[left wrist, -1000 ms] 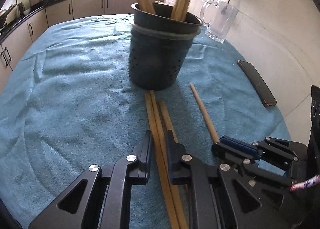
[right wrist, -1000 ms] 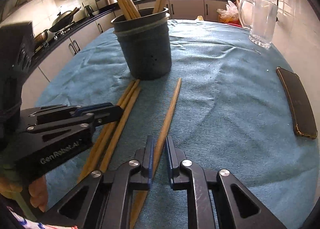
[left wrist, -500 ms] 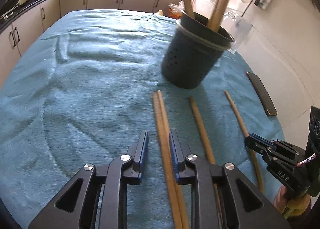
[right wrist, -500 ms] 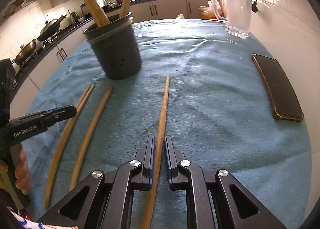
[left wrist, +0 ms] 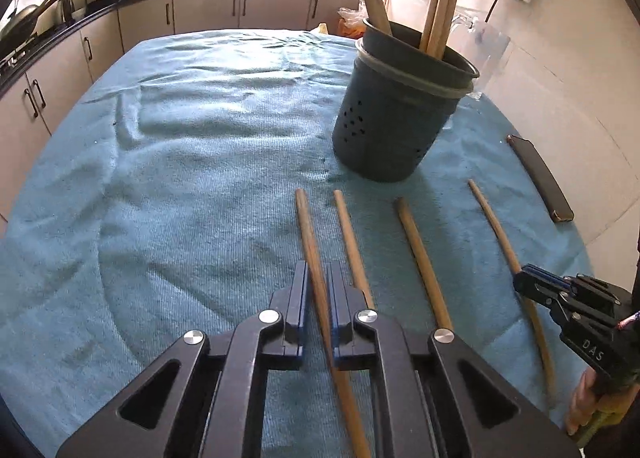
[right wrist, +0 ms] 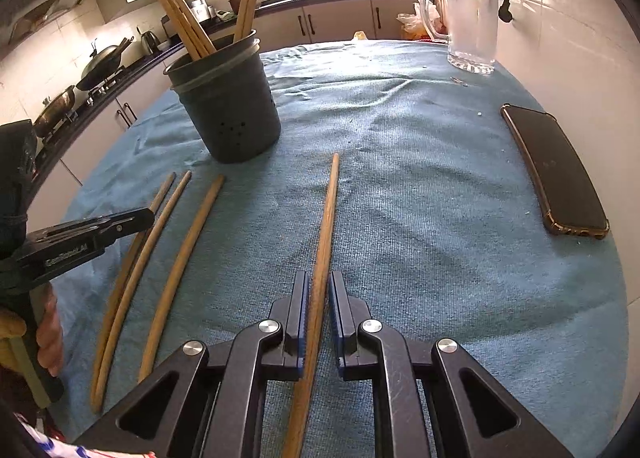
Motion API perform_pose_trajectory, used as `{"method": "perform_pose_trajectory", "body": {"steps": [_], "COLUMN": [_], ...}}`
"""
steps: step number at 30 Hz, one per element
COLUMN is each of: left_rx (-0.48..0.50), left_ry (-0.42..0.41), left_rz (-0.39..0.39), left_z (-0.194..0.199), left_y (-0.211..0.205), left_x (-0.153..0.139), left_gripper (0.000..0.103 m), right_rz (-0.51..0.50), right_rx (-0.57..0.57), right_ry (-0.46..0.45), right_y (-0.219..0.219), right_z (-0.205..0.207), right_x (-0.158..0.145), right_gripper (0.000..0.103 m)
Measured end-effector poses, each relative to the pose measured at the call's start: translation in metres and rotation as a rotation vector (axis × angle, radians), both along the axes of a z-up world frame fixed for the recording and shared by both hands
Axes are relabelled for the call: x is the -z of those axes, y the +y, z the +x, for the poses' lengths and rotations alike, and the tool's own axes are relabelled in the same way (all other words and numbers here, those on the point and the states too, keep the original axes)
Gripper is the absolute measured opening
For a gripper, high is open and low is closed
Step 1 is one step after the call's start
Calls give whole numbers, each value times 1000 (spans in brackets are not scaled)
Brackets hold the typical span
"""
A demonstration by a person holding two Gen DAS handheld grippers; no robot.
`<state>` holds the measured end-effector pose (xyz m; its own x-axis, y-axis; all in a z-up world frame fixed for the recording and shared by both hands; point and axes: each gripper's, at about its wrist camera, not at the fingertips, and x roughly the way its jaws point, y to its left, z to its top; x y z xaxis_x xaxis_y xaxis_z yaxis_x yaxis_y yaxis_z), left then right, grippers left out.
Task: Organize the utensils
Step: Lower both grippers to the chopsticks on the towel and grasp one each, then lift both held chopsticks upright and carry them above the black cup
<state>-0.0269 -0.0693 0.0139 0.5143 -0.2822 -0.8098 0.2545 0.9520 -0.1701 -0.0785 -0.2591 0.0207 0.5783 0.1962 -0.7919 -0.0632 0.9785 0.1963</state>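
left gripper [left wrist: 318, 286]: fingers narrow around a chopstick [left wrist: 310, 242] | right gripper [right wrist: 319, 294]: fingers narrow around another chopstick [right wrist: 326, 226] | holder [left wrist: 394, 114] has 5 chopsticks

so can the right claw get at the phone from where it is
Probably yes. The phone lies flat to the right with only bare towel between, but the right claw has a chopstick between its jaws.

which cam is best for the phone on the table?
Right wrist view: the phone lies face up on the blue cloth, its whole outline and case edge visible, with nothing covering it. In the left wrist view the phone sits far right, foreshortened to a thin dark strip by fisheye distortion.
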Motion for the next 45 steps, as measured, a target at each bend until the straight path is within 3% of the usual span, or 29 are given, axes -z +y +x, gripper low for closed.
{"method": "perform_pose_trajectory", "body": {"steps": [5,17,22,27,31,45], "left_rx": [-5,20,65,50,-1,-59], "left_ry": [13,84,87,79,16,-318], "left_rz": [40,89,98,55,39,-72], "left_z": [9,53,63,68,54,-56], "left_y": [-6,-20,-26,-21,-8,21], "left_x": [-1,-3,-3,-3,-14,-122], "left_gripper": [8,8,9,7,6,6], "right_rz": [-21,-81,-149,-209,-116,-2], "right_rx": [-5,18,58,43,33,60], "right_ry": [23,158,185,135,70,-233], "right_y": [3,8,21,36,28,7], "right_z": [7,88,101,95,83,-6], "right_x": [-1,-5,-7,-7,-20,-107], "right_gripper": [11,11,11,6,6,6]}}
